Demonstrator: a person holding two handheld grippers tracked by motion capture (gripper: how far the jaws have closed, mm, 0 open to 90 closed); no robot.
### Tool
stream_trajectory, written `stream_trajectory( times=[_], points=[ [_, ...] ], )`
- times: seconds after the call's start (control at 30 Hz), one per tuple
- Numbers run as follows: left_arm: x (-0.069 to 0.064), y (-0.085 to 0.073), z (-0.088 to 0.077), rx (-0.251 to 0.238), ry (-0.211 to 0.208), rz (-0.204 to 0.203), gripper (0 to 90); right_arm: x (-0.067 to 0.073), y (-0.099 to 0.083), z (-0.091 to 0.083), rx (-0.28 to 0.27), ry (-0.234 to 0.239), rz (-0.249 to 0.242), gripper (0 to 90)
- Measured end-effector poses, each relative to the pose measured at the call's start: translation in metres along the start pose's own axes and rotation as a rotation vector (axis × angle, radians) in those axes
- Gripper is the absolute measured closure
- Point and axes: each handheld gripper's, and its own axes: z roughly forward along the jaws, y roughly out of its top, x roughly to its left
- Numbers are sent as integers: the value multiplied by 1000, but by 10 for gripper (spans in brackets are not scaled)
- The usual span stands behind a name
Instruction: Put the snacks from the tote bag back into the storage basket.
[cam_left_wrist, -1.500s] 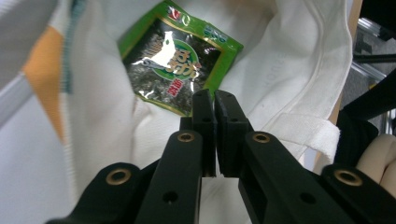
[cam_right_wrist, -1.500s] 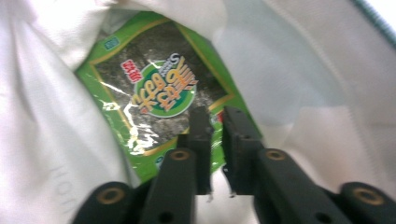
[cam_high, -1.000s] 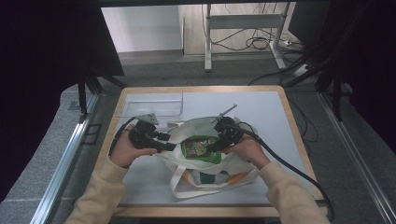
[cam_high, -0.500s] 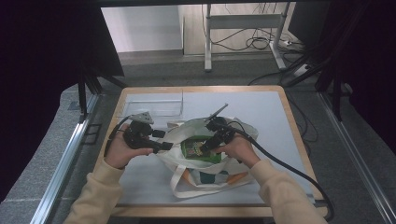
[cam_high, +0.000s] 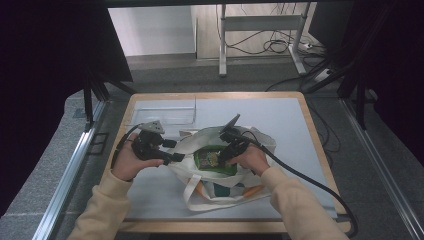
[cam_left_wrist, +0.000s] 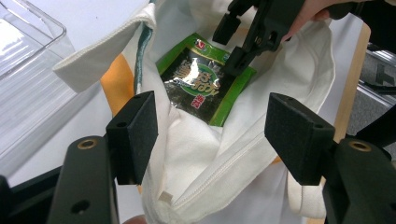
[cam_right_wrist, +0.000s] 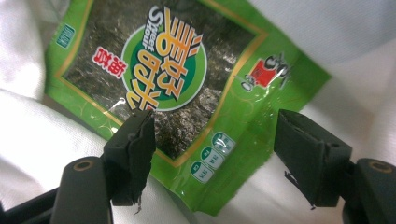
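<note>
**Q:** Set the scene, biggest thing first.

**A:** At the desk (cam_high: 300, 120), a white canvas tote bag (cam_high: 220, 187) lies slumped with its mouth open. A clear plastic tray (cam_high: 165, 115) sits empty at the far left corner, well apart from the work. Inside the bag's mouth lies a green seaweed snack packet (cam_right_wrist: 159, 84), flat on the cloth lining.

**Q:** And your claws?

**A:** My left claw (cam_left_wrist: 210, 135) stands wide at the bag's near rim, its jaws having just been opening; cloth lies between them, but the pads are clear of it. My right claw (cam_right_wrist: 212, 144) hangs over the packet's lower edge, jaws having just been closing a little, yet spread wide on either side of the foil and gripping nothing.

**Q:** How will the packet handle?

**A:** I judge it light, thin and crinkly, with a glossy film that could slip between pads. The seaweed sheets inside would likely crack under a hard squeeze. I'd pinch the sealed green border at the corner, not the dark middle. The bag is soft and will sag unless its rim is held.
</note>
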Motion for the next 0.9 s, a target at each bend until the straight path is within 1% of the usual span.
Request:
stream_trajectory(
  times=[0.07,0.1,0.13,0.17,0.2,0.23,0.27,0.3,0.33,0.4,0.43,0.47,0.5,0.6,0.63,0.67,0.7,0.77,0.83,0.9],
  points=[
    [1,0,-1,3,0,4,349,1,0,4,13,-4,3,304],
    [2,-1,-1,7,-1,16,350,1,0,6,23,-11,0,307],
    [1,-1,-1,0,-1,1,350,0,-1,8,30,-9,5,305],
    [1,-1,-1,-2,0,-1,351,-1,0,9,33,-5,14,308],
    [1,-1,-1,-2,-1,0,351,-1,0,9,31,2,26,315],
    [2,-1,-2,7,0,13,351,-2,0,9,29,3,26,319],
    [1,-1,-2,4,0,10,351,-2,0,10,26,5,32,325],
    [2,0,-1,5,1,18,351,-3,-1,11,20,5,32,332],
    [0,0,-1,-1,0,2,351,-4,-1,12,19,17,43,350],
    [0,0,0,0,-1,6,351,-6,-2,13,22,54,64,415],
    [-1,0,0,0,-1,11,351,-6,-2,12,33,80,83,464],
    [-1,0,0,10,0,18,351,-8,-2,12,31,106,93,527],
    [-2,0,0,2,-1,9,350,-8,-2,12,32,124,98,556],
    [-1,0,2,5,-3,14,350,-10,-1,11,25,138,124,645],
    [-1,0,2,6,-3,17,350,-11,-2,11,19,143,125,675],
    [0,0,2,16,-3,29,350,-12,-2,11,19,142,135,707],
    [-1,0,3,7,-4,12,350,-13,-2,10,17,150,137,740],
    [-1,0,4,8,-7,13,350,-13,-2,8,16,156,143,827],
    [-2,0,4,9,-6,14,350,-13,-3,7,9,155,137,860],
    [-2,0,4,9,-6,14,350,-11,-3,5,7,147,128,871]
  ],
)
